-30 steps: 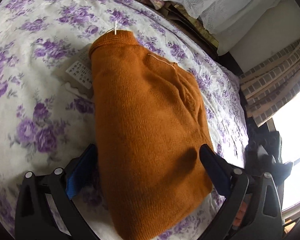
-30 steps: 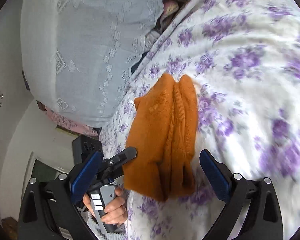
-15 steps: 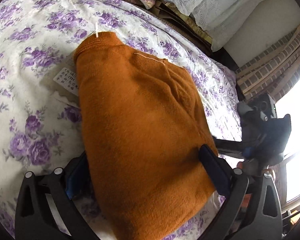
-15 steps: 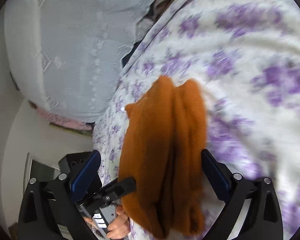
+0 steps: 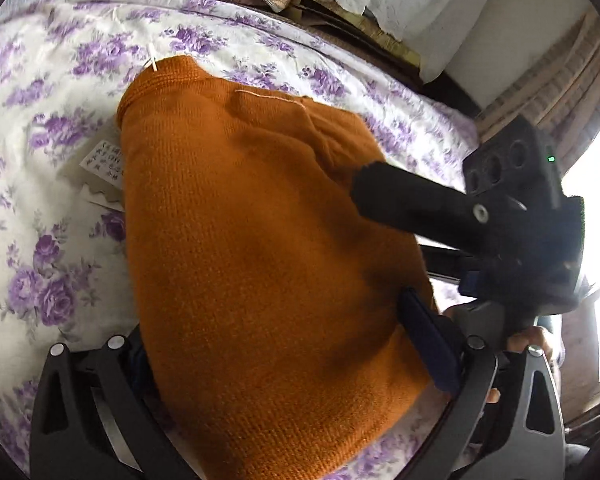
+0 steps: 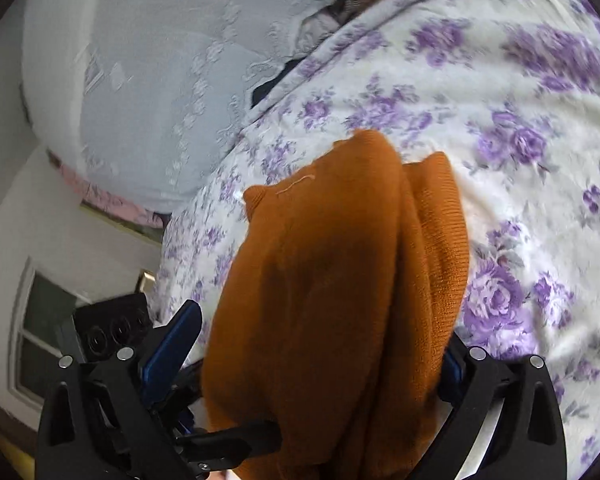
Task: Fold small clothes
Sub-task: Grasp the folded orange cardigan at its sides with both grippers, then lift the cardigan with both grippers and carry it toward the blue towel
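Note:
An orange knit sweater [image 5: 252, 240] lies folded lengthwise on the floral bedsheet [image 5: 40, 208]. Its collar points away from me and a paper tag [image 5: 104, 160] peeks out from under its left edge. My left gripper [image 5: 284, 344] is open, with its fingers straddling the sweater's near end. My right gripper [image 6: 312, 352] is open too and straddles the same end, where the sweater [image 6: 332, 280] shows two stacked folds. In the left wrist view one black finger [image 5: 396, 196] of the right gripper rests against the sweater's right side. Both grippers' pads are partly hidden by the knit.
A white lace cloth [image 6: 140, 80] covers a pile at the far edge of the bed, with bits of other fabric showing beneath it. A brick-pattern wall [image 5: 560, 92] and a bright window are to the right. A hand [image 5: 536, 336] holds the right gripper's handle.
Both grippers moved forward over the sweater's near end, so it now fills the gap between their fingers. The right gripper came in close along the sweater's right side.

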{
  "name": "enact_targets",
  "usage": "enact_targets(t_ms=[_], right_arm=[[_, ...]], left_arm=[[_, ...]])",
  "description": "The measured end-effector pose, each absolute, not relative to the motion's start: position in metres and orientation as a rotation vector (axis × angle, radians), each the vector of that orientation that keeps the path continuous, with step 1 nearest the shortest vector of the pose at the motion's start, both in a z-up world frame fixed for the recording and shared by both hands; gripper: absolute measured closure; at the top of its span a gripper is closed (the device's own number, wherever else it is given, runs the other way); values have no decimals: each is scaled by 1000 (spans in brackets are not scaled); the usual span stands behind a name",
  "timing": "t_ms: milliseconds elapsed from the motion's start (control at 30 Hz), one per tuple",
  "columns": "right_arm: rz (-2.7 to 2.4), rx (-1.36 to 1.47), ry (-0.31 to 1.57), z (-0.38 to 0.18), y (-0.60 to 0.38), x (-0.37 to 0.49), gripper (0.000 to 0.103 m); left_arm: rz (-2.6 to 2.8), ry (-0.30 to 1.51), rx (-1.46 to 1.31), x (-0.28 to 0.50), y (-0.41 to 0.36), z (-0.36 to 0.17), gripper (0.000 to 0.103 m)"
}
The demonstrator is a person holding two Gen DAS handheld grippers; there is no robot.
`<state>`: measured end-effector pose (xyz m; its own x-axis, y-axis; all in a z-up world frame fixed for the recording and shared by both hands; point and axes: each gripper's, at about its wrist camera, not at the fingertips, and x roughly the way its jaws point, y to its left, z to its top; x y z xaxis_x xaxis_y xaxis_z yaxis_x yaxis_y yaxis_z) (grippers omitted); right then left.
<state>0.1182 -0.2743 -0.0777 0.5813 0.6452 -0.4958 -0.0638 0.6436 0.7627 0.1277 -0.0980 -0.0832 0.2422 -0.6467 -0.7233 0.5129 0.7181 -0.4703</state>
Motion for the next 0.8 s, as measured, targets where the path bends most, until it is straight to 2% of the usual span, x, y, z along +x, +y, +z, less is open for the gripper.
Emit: enact_targets(t_ms=[267, 800], right_arm=[[448, 631, 831, -76, -261, 115, 4], [481, 610, 836, -77, -267, 108, 3]], left_arm=[[-746, 1031, -78, 120, -105, -81, 4], [-715, 994, -40, 115, -105, -80, 4]])
